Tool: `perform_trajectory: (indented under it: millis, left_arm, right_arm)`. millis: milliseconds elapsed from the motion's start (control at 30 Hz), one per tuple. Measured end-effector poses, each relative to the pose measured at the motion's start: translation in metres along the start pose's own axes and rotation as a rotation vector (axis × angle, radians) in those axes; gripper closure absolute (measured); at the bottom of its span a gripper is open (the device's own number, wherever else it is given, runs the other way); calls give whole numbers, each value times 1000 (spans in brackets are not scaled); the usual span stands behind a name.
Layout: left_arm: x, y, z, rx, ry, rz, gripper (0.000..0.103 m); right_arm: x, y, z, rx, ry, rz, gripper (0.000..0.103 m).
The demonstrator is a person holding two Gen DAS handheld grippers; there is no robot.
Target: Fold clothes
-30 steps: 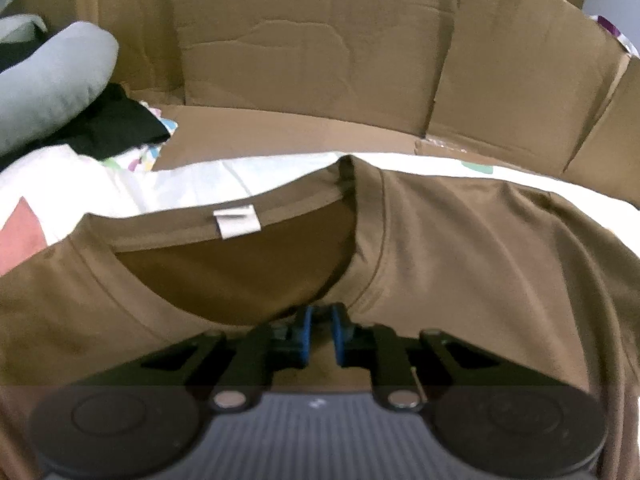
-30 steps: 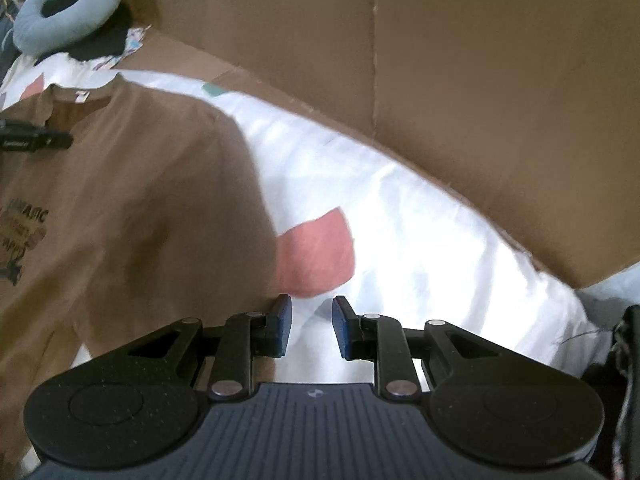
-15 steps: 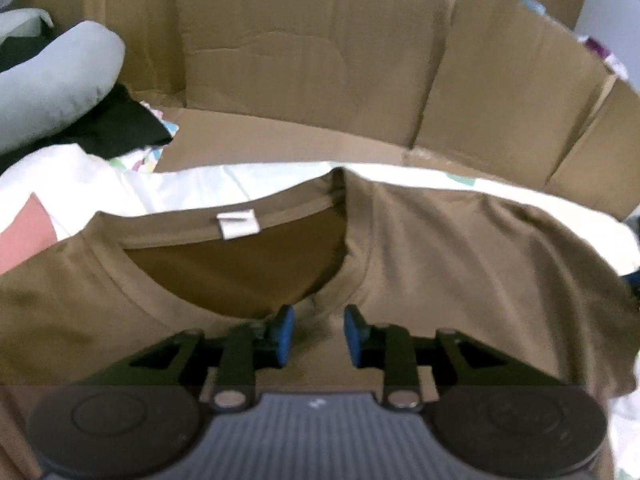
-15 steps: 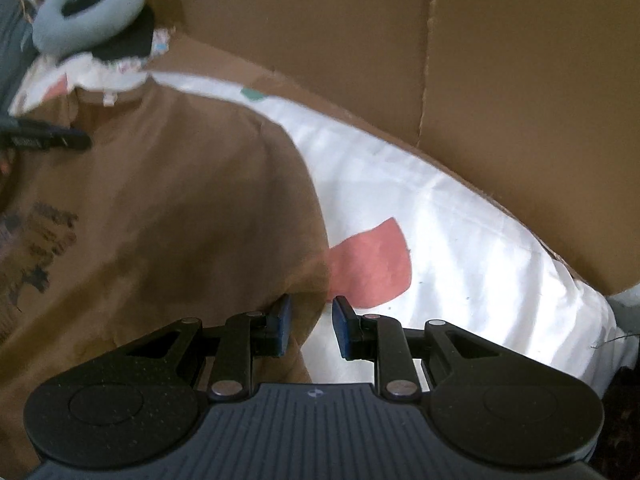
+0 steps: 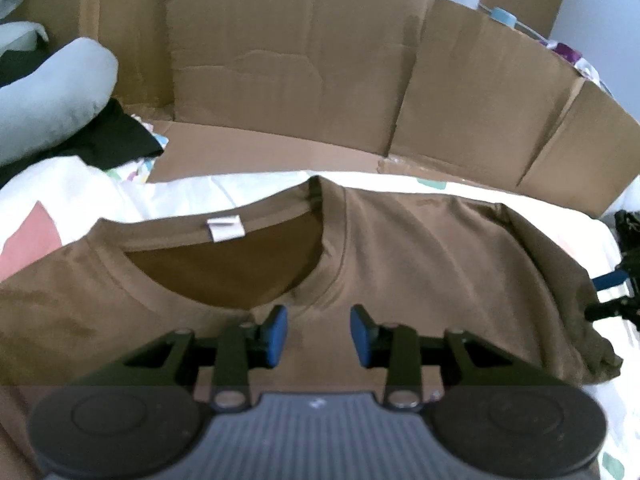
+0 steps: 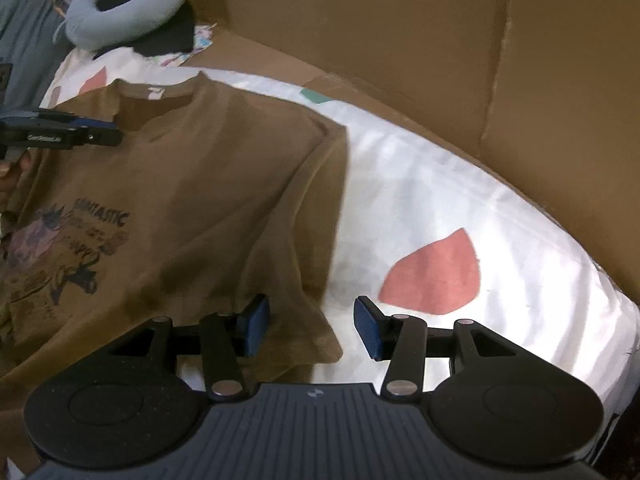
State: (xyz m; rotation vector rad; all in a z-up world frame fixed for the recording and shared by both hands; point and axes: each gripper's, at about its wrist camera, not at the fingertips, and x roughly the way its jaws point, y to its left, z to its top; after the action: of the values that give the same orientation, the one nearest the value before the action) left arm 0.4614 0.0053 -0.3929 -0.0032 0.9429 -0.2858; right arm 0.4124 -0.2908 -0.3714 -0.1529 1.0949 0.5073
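T-shirt (image 5: pixel 420 264), one brown one, is laid flat on the white sheet (image 6: pixel 440 200), with two grippers over it.

Both grippers are held open with nothing between their blue pads: the left gripper (image 5: pixel 318 335) is seen just below the collar, and the right gripper (image 6: pixel 308 326) is seen over the sleeve's bottom corner. One white tag (image 5: pixel 225 228) is shown up close only in the left view. The dark print (image 6: pixel 68 248) on the chest, one pink patch (image 6: pixel 434 276) on the sheet and the whole grey neck pillow (image 6: pixel 120 8) are shown only in the right view. Cardboard walls (image 5: pixel 288 60) are seen behind in both.
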Motion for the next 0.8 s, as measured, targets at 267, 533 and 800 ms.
perform_trajectory:
  millis: [267,533,800]
  left_arm:
    - [-1,3,-5,-2,9,-13,64]
    - [-1,2,-8,12,21,-23,57]
    - [2,-1,-9,17,26,-49,53]
  right_arm:
    - [-14,11,-3,-8,-5,-2,51]
    - [9,-11,-4,69,26,21,59]
    - [-4,-33,5,52,43,-19,100]
